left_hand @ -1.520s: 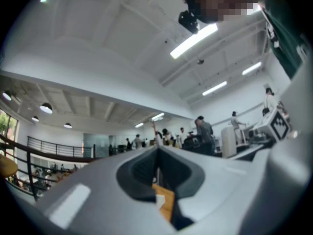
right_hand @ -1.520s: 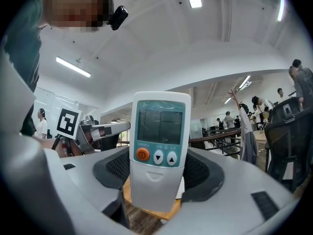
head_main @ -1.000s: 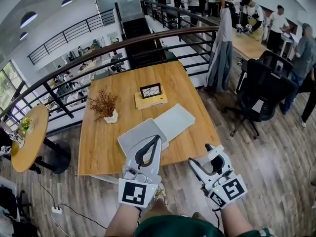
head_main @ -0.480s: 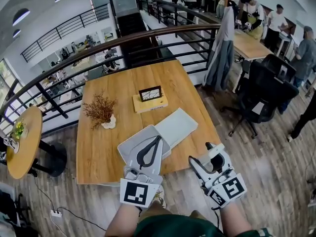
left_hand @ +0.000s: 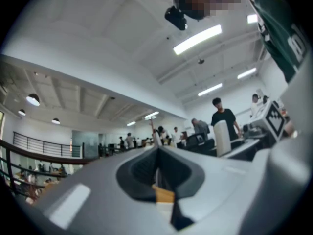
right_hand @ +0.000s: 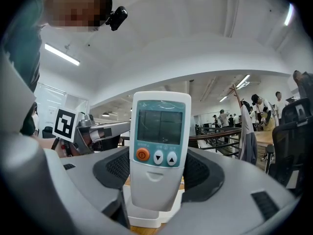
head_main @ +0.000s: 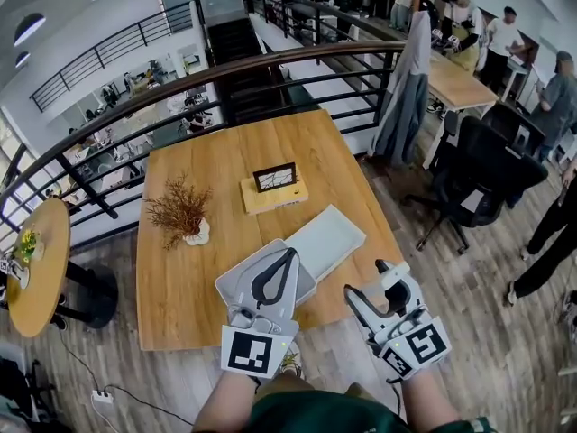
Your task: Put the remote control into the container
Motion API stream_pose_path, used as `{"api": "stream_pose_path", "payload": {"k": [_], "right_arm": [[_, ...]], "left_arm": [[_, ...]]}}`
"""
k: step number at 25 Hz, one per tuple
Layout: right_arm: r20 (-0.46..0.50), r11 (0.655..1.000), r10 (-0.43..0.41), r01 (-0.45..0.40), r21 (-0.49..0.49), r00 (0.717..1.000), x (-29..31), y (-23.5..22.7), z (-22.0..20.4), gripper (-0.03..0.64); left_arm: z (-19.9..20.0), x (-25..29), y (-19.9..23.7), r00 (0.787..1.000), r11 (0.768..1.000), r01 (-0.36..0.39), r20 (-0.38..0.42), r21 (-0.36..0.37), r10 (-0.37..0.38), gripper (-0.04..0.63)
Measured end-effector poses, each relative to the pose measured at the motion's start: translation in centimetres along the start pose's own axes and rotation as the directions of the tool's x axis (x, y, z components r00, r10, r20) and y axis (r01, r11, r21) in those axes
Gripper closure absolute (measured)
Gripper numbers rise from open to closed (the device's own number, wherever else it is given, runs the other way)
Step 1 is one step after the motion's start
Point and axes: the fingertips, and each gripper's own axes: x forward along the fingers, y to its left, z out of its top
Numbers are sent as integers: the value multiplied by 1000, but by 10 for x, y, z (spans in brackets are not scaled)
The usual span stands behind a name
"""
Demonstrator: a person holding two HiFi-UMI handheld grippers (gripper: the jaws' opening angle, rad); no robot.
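In the right gripper view a white remote control [right_hand: 159, 151] with a screen and an orange button stands upright between the jaws, and my right gripper [right_hand: 157, 180] is shut on it. The head view shows that gripper [head_main: 374, 285] off the near edge of the wooden table [head_main: 180, 278], over the floor. The container [head_main: 236, 276] is a shallow grey tray at the table's near edge, with its flat lid [head_main: 326, 237] beside it on the right. My left gripper [head_main: 288, 255] is shut and empty, its tips over the tray.
A dried plant in a white vase [head_main: 180, 213] and a small frame on a yellow box [head_main: 273, 188] stand farther back on the table. A dark railing [head_main: 270, 66] runs behind it. At the right are a black chair [head_main: 478, 165] and a hanging grey coat [head_main: 404, 88].
The head view has drifted slightly, so the table sits a little differently in frame. Both grippers keep nearly the same pose, and the remote stays in the right one.
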Motion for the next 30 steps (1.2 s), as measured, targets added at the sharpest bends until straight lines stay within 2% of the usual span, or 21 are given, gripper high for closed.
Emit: {"api": "stream_pose_path", "payload": {"k": [17,27,30], "right_arm": [[-12,996,-84,85,2,996,83,-22,-7,313],[-22,994,-107,107,3,994,120,-19,-13,313],[-22,994,-108,108,1,994,130,-15,-14,313]], "left_arm": [[-37,47,59,994,994,110,-19,20,-110,597],[-52,55,90,990,990,142,-22,19,-142,597],[-55,55,98,988,988,150,-26,39,-149,597]]}}
